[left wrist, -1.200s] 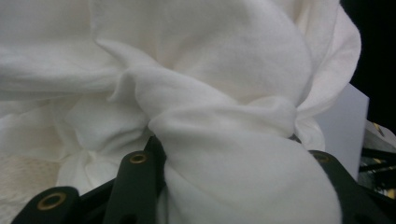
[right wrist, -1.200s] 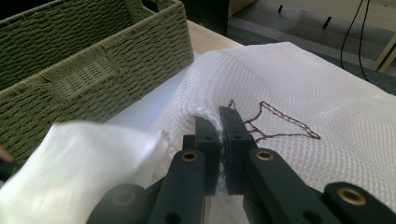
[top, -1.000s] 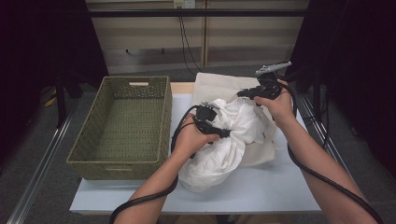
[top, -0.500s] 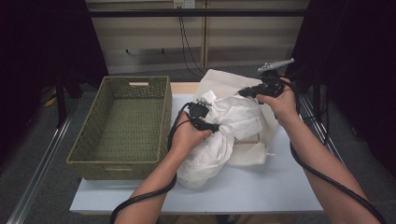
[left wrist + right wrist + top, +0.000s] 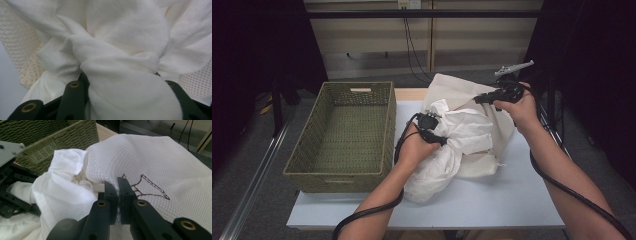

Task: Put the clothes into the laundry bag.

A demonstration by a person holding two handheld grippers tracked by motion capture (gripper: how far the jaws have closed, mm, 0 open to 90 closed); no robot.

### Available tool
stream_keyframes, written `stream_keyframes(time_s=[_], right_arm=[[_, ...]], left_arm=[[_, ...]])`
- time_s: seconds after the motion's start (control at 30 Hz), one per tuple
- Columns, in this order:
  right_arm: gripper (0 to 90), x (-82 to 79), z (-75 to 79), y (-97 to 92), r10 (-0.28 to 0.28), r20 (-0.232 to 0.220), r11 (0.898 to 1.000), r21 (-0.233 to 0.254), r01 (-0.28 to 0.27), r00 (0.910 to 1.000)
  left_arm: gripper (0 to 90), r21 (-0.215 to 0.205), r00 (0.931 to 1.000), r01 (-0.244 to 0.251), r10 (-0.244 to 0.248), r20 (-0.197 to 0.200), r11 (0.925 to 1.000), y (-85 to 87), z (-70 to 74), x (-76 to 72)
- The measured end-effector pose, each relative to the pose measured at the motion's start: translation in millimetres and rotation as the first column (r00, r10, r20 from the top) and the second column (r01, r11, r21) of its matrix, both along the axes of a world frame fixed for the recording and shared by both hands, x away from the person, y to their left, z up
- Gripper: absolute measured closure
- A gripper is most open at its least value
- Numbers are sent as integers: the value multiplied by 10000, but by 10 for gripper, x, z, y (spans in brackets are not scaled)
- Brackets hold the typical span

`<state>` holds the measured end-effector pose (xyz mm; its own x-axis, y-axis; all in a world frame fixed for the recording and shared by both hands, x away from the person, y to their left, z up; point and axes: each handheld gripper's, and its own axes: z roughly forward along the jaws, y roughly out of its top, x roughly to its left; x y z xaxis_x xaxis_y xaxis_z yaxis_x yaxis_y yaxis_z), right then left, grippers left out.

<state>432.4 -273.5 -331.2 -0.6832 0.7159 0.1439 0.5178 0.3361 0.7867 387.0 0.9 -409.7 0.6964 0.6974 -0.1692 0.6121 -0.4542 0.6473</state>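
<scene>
The right gripper (image 5: 117, 188) pinches the mesh bag (image 5: 160, 162) rim, holding its mouth open toward the left gripper (image 5: 432, 131). That one grips the white cloth (image 5: 120, 75) bunch (half inside already), just beside the opening.

No readable text, brown stitched outline on mesh bag (image 5: 160, 162)

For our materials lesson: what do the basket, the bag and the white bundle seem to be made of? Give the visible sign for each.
Basket: woven olive fibre, perhaps seagrass or paper cord; matte, with a plaited weave.
Mesh bag: cream open-weave net, probably synthetic; tiny regular holes and brown stitching.
White cloth: soft matte fabric, maybe cotton; it bunches in rounded folds.
</scene>
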Motion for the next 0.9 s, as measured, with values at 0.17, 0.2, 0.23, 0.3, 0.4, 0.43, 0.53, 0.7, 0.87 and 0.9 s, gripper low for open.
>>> stream_keyframes(time_s=[0.17, 0.2, 0.23, 0.3, 0.4, 0.43, 0.53, 0.7, 0.87, 0.9], right_arm=[[883, -12, 3, 7, 160, -1, 9998, -129, -160, 9999], [883, -15, 7, 8, 135, -31, 9999, -108, -135, 9999], [883, -19, 13, 7, 128, -68, 9999, -107, -129, 9999], [883, -27, 14, 24, 160, -31, 9998, -147, -160, 9999], [883, -37, 13, 42, 139, -76, 9998, -103, -140, 9999], [883, -36, 11, 46, 173, -32, 9998, -80, -173, 9998], [883, -38, 0, 72, 139, -14, 9999, -90, -139, 9999], [882, -32, -17, 82, 130, 15, 9999, -57, -130, 9999], [882, -32, -34, 100, 165, -13, 9998, -94, -165, 9999], [881, -33, -36, 103, 130, -27, 9998, -121, -131, 9999]], left_arm=[[577, 59, 10000, -56, 56, -6, 10000, -19, -15, 8], [577, -1, 10000, -33, 33, -34, 10000, -24, -24, 10], [576, 34, 10000, 44, -43, -33, 10000, -26, -24, 10], [572, 0, 10000, 51, -51, -40, 10000, -32, -21, 0], [565, -170, 9998, 135, -137, -133, 9998, -19, -28, 11], [560, -202, 9996, 235, -238, -170, 9995, -13, -30, 20], [535, -245, 9992, 320, -326, -251, 9992, -9, -19, 25], [452, -532, 9991, 313, -327, -254, 9981, -54, -1, 5], [303, -872, 9994, 347, -342, 79, 9956, -91, 79, -1], [270, -909, 9992, 372, -354, 208, 9952, -95, 97, 0]])
